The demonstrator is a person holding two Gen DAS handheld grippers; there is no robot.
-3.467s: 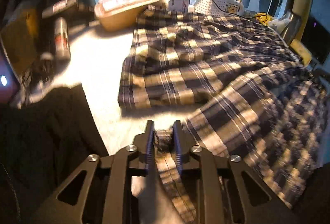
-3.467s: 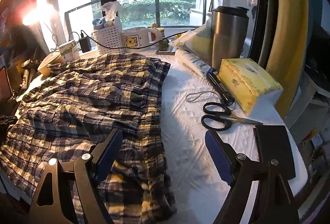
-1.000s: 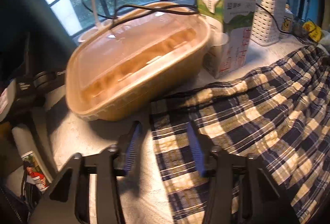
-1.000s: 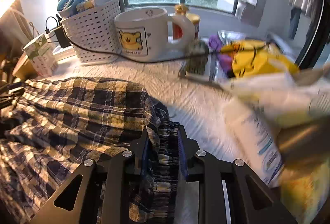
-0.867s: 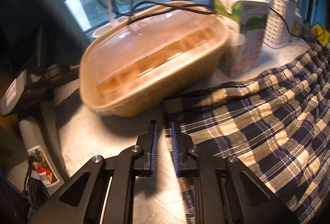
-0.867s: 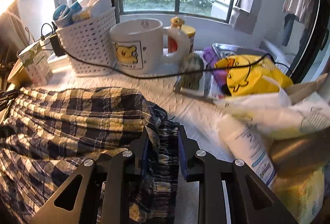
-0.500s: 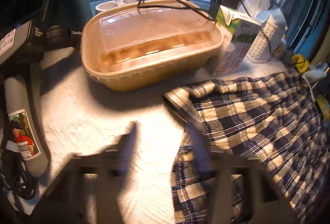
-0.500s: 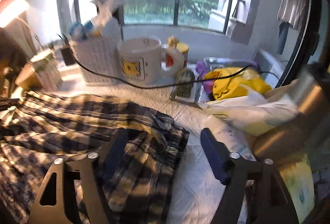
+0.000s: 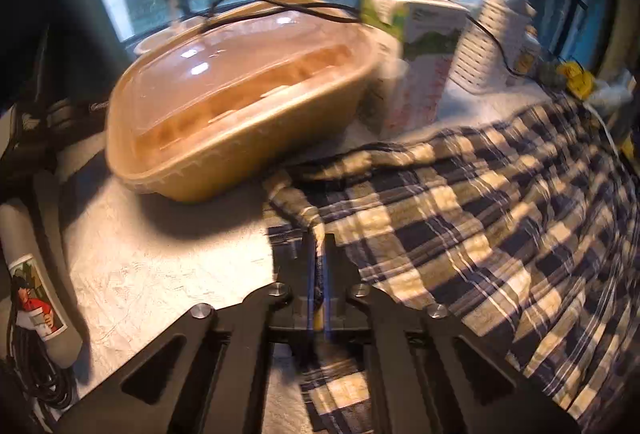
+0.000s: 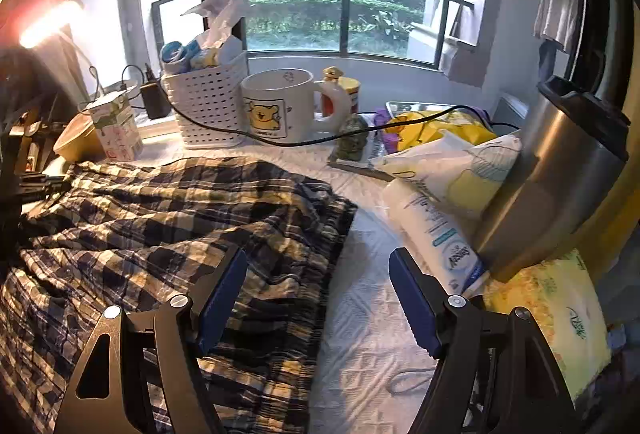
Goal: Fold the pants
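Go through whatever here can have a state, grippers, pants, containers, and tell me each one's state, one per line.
left gripper: shut on the pants' edge
right gripper: open, over the pants, gripping nothing
plaid pants: spread on the table, rumpled, fold not finished
takeout container: clear lid on
milk carton: upright
bear mug: upright
steel tumbler: lid on

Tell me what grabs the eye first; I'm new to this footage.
The plaid pants sprawl rumpled across the white table. The left tool is shut on their edge beside a lidded tan food container. The right tool hangs open over the pants, near a bear mug.
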